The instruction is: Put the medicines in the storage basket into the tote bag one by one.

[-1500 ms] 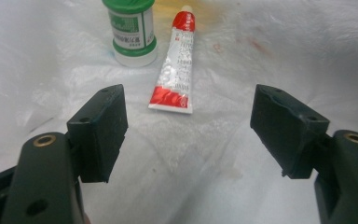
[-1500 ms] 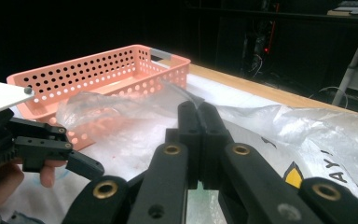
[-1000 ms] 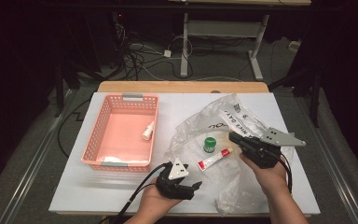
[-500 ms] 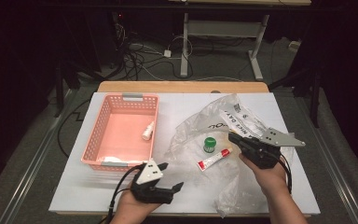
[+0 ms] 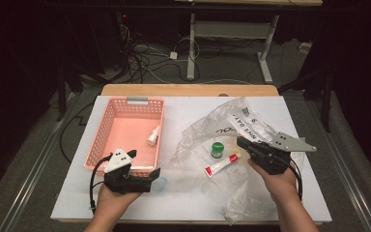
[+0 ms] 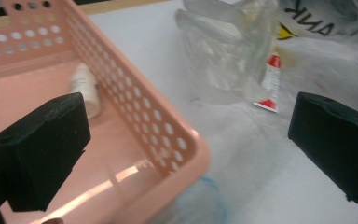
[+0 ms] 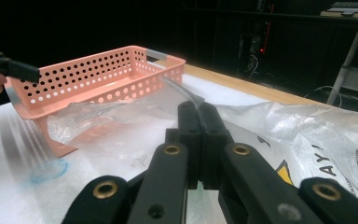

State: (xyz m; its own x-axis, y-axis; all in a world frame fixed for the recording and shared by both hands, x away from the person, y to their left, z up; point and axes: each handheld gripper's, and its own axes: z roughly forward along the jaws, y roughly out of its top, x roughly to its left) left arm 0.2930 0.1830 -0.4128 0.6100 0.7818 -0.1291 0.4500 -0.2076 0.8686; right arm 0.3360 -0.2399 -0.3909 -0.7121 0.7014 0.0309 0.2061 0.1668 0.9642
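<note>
Left claw (image 5: 149, 175) sat low at the near edge of the white bench (image 5: 183, 203), jaws spread wide and empty, straddling the near right corner of the pink perforated basket (image 5: 107, 140). Just beyond that corner, under the claw's line, lay a small clear disc with a blue rim (image 6: 205, 205). Past the left jaw, inside the basket, a small white bottle (image 6: 86, 88) lay against the side wall. Past the right jaw, a red-and-white tube (image 6: 270, 81) lay on the bench at the edge of crumpled clear plastic.

Right claw (image 7: 199, 140) was pressed together on a fold of the clear plastic bag (image 5: 241, 130). Left of it sat a green-capped jar (image 5: 217, 149).
</note>
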